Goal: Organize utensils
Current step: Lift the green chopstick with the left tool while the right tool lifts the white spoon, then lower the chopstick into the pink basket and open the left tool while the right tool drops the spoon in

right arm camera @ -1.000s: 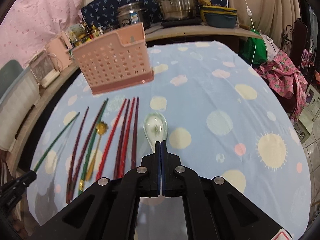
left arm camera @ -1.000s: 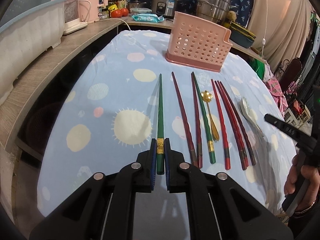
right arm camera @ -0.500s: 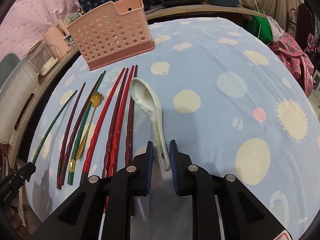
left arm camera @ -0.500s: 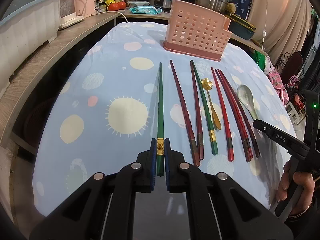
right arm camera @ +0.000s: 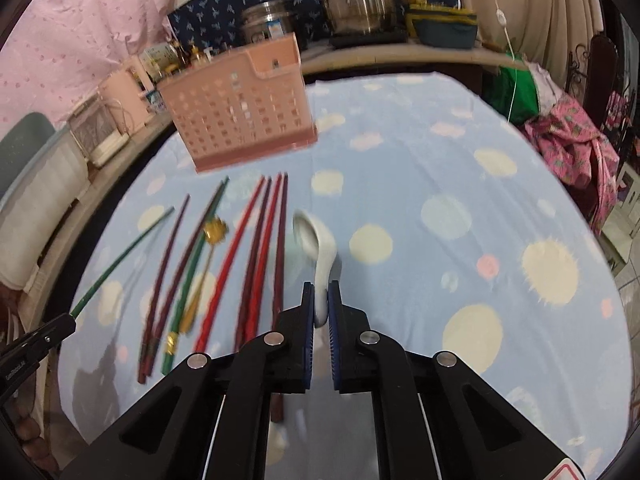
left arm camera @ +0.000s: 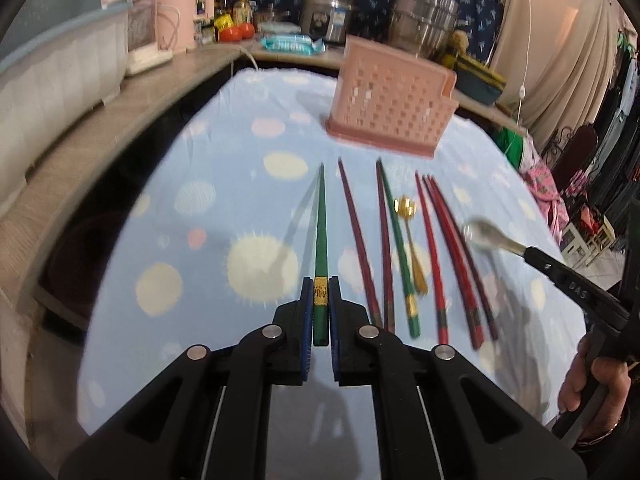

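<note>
Chopsticks and spoons in the left wrist view: the left tongs (left arm camera: 320, 300) are clamped on the green chopstick (left arm camera: 321, 232) at its gold band, tip pointing to twelve o'clock toward the pink perforated basket (left arm camera: 390, 98). Toward three o'clock, dark red chopsticks (left arm camera: 358, 240) lie on the bench (left arm camera: 224, 160) beside a gold spoon (left arm camera: 410, 240), while the right tongs (left arm camera: 524, 250) grip the white ceramic spoon (left arm camera: 486, 236).

Right wrist view: the right tongs (right arm camera: 321, 300) are shut on the white ceramic spoon's (right arm camera: 316, 244) handle, bowl tipped toward eleven o'clock. Red chopsticks (right arm camera: 256, 256) lie at ten o'clock; the left tongs' green chopstick (right arm camera: 120, 260) slants at nine o'clock.
</note>
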The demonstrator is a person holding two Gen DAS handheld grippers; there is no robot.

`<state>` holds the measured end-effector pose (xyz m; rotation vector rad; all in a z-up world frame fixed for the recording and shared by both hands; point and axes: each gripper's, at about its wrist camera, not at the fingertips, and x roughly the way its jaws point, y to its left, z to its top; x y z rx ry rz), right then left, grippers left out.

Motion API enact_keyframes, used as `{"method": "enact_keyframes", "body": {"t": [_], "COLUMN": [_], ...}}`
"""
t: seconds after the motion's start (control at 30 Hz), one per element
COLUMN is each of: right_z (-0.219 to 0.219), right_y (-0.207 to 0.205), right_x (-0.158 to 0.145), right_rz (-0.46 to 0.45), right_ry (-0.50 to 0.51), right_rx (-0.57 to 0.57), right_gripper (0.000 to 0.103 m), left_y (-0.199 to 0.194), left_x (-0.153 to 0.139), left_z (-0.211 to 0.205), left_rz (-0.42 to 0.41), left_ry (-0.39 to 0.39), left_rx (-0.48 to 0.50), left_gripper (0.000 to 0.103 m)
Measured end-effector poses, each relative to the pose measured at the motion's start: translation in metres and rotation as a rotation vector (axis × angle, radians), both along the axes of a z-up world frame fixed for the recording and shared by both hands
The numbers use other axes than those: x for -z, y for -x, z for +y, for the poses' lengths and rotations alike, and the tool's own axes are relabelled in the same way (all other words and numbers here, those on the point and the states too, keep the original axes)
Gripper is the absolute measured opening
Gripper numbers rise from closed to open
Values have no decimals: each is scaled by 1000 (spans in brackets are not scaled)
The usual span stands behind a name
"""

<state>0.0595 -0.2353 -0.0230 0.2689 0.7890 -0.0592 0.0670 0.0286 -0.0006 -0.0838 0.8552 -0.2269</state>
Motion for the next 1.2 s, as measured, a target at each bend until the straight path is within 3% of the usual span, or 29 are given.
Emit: {"method": "enact_keyframes", "body": {"t": [0.47, 0.7, 0.87, 1.0, 1.2], "right_z": [-20, -26, -29, -28, -20], "right_y": [-57, -114, -157, -192, -229], "right_x": [-86, -126, -146, -150, -131], "right_rz": [-155, -226, -275, -285, -247], "right_ry": [43, 60, 71, 56, 57], "right_rx": [-19, -27, -13, -16, -41], "right_gripper": [6, 6, 6, 6, 6], "left_y": [-74, -115, -146, -174, -221], "left_x": [-126, -195, -231, -238, -213], "left_z": [3, -12, -23, -35, -52], "left_rz": [-300, -454, -560, -592, -553], "left_ry": [47, 63, 119, 134, 107], "left_rx": [-28, -18, -24, -36, -52], "left_gripper": [7, 7, 7, 7, 7]}}
